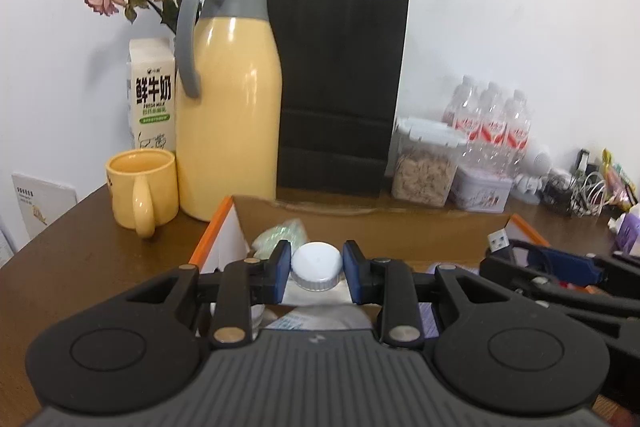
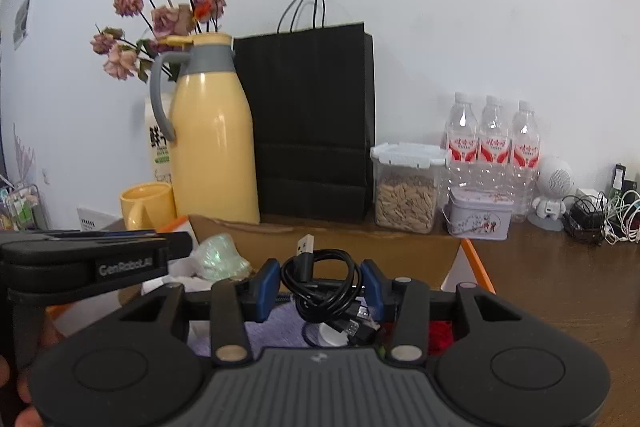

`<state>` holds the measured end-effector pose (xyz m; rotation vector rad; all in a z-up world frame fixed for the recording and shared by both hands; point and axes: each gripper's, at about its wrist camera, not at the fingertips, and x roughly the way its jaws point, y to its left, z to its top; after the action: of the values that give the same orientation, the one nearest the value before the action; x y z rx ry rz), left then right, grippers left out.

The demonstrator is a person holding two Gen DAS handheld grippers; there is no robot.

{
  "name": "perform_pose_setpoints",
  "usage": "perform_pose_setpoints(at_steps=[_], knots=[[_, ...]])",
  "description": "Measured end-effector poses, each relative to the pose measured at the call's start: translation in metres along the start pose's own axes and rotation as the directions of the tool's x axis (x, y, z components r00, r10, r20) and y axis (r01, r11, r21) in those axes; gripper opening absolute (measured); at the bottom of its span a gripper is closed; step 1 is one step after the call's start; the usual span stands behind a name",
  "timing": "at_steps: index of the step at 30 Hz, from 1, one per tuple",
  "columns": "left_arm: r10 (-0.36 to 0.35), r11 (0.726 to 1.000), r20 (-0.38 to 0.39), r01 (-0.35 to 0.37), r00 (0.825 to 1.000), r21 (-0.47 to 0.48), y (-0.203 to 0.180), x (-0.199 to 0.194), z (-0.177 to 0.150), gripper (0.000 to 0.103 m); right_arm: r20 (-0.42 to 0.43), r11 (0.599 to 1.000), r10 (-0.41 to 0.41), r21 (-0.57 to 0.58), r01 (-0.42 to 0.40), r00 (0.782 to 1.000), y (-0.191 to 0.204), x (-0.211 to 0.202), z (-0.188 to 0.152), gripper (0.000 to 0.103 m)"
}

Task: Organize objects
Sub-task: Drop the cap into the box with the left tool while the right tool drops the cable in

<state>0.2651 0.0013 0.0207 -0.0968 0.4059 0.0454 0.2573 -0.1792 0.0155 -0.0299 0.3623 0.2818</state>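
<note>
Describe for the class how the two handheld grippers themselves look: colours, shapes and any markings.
Both the left gripper and the right gripper are matte black, with blue pads on the fingers, round silver pivot pins, two round discs and a ribbed grey centre plate. Seen from the right wrist, the left gripper's side reads GenRobot.AI.

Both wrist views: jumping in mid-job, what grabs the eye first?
The left hand-held gripper grips a white-capped bottle above the open cardboard box. The right hand-held gripper pinches a coiled black USB cable over that box. Behind it stand a yellow thermos jug and a black paper bag.
</note>
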Motion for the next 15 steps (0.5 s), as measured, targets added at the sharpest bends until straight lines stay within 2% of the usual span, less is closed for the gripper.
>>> perform_pose_setpoints(at_steps=[2,3,4,5,6,7,8,9,11,15], knots=[[0.009,1.000,0.002,-0.009,1.000,0.002,0.001,-0.001,-0.002,0.030,-0.006,1.000,-0.007,-0.001,0.007,1.000,0.000,0.000,-0.003,0.043],[0.014,1.000,0.006,-0.014,1.000,0.002,0.001,-0.003,-0.003,0.040,-0.007,1.000,-0.013,0.000,0.013,1.000,-0.001,-0.001,-0.004,0.043],[0.020,1.000,0.007,-0.020,1.000,0.000,0.002,-0.003,-0.003,0.063,-0.002,1.000,-0.022,0.002,0.022,1.000,-0.001,-0.002,-0.006,0.046],[0.025,1.000,0.018,-0.025,1.000,-0.003,0.003,-0.006,-0.004,0.073,0.001,1.000,-0.031,0.003,0.031,1.000,-0.002,-0.003,-0.007,0.056],[0.027,1.000,0.034,-0.027,0.999,-0.007,0.004,-0.009,-0.004,0.088,0.004,0.999,-0.036,0.004,0.036,0.999,-0.002,-0.005,-0.007,0.060],[0.029,1.000,0.047,-0.029,0.998,-0.008,0.005,-0.012,-0.004,0.098,0.007,0.999,-0.035,0.009,0.035,0.999,-0.003,-0.007,-0.008,0.068],[0.033,0.999,0.059,-0.032,0.998,-0.010,0.005,-0.016,-0.004,0.103,0.012,0.999,-0.034,0.016,0.033,0.999,-0.004,-0.009,-0.008,0.076],[0.036,0.999,0.077,-0.035,0.996,-0.015,0.006,-0.019,-0.004,0.103,0.020,0.999,-0.037,0.020,0.037,0.999,-0.005,-0.012,-0.008,0.080],[0.042,0.999,0.092,-0.040,0.995,-0.019,0.006,-0.024,-0.003,0.103,0.041,0.998,-0.054,0.023,0.053,0.998,-0.006,-0.018,-0.009,0.100],[0.048,0.999,0.090,-0.046,0.995,-0.020,0.007,-0.028,-0.001,0.103,0.042,0.998,-0.062,0.024,0.061,0.997,-0.008,-0.023,-0.010,0.103]])
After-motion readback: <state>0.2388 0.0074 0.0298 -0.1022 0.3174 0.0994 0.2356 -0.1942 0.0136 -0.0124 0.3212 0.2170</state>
